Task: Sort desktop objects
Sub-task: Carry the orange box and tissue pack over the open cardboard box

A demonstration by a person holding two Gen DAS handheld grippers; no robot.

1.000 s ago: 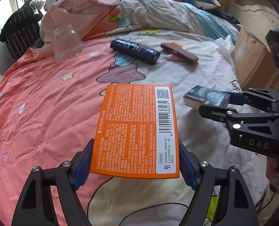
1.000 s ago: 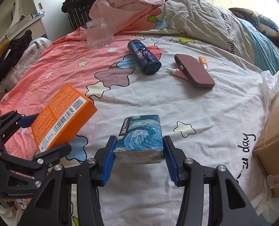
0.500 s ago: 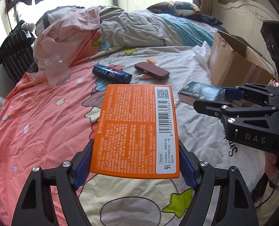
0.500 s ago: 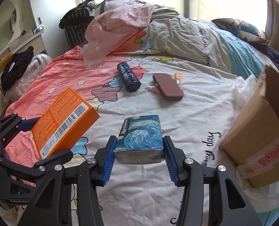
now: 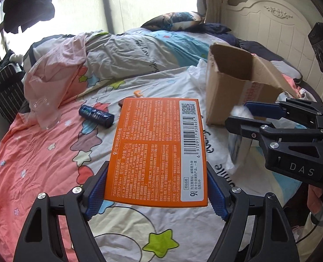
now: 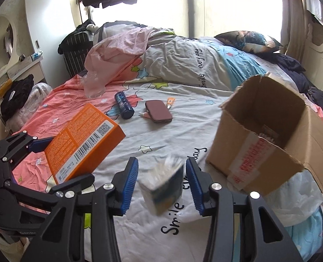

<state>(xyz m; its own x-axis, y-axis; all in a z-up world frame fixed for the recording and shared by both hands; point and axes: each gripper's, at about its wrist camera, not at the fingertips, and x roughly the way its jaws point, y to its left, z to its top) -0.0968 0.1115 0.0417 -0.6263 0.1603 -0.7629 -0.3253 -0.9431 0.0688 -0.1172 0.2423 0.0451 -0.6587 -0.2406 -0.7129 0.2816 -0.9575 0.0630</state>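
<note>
Right wrist view — tissue pack [image 6: 164, 185], blurred, seemingly loose between spread hand-held gripper [image 6: 161, 183].

"SPF50+ PA+++" and barcode number 6970917938465 are printed on the orange box [image 5: 159, 148], "DAS" on the right gripper [image 5: 244, 115], and "Smile every day" on the bedsheet [image 6: 183, 207].

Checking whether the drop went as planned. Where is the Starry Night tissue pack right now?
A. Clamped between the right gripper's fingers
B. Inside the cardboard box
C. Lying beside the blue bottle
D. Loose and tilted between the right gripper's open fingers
D: the tissue pack is blurred and tilted, clear of both fingers of the open right gripper, outside the cardboard box.
</note>
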